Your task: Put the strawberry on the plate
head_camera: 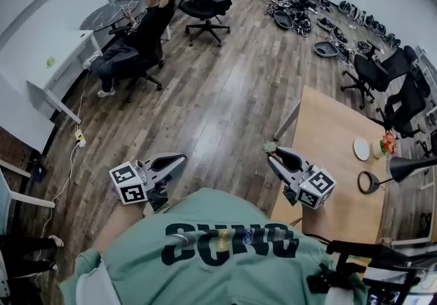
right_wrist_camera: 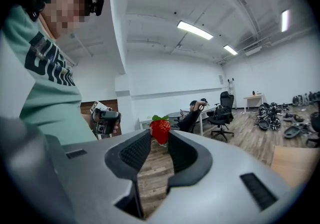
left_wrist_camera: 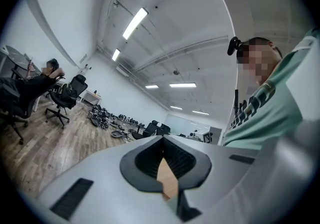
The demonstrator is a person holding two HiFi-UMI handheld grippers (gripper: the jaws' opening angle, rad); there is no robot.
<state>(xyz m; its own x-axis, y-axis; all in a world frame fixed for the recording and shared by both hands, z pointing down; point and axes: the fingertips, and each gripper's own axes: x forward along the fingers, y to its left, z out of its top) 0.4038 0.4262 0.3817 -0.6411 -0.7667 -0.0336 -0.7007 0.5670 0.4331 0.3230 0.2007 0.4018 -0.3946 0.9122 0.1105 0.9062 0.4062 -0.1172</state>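
I'm holding the strawberry (right_wrist_camera: pixel 160 131) in the right gripper (head_camera: pixel 274 155), its fingers (right_wrist_camera: pixel 184 154) clenching on the red fruit from both sides near their tips, with the green leaves sticking up on top. The berry is hanging in the air just off the left edge of the wooden table (head_camera: pixel 334 181), over the plank floor (head_camera: pixel 225 112) and touching neither. The white plate (head_camera: pixel 361 149) is sitting toward the table's right side, well apart from the berry, and a black lamp (head_camera: pixel 412 167) is leaning in near it. Something small and orange is standing just beside the plate, and I'm not able to make out what it is. My left gripper (left_wrist_camera: pixel 162 141) is hovering over the floor, well apart from the right one, its fingers (left_wrist_camera: pixel 146 160) pressing together at the tips and carrying nothing. Across the room a person (head_camera: pixel 140 37) is leaning back in an office chair
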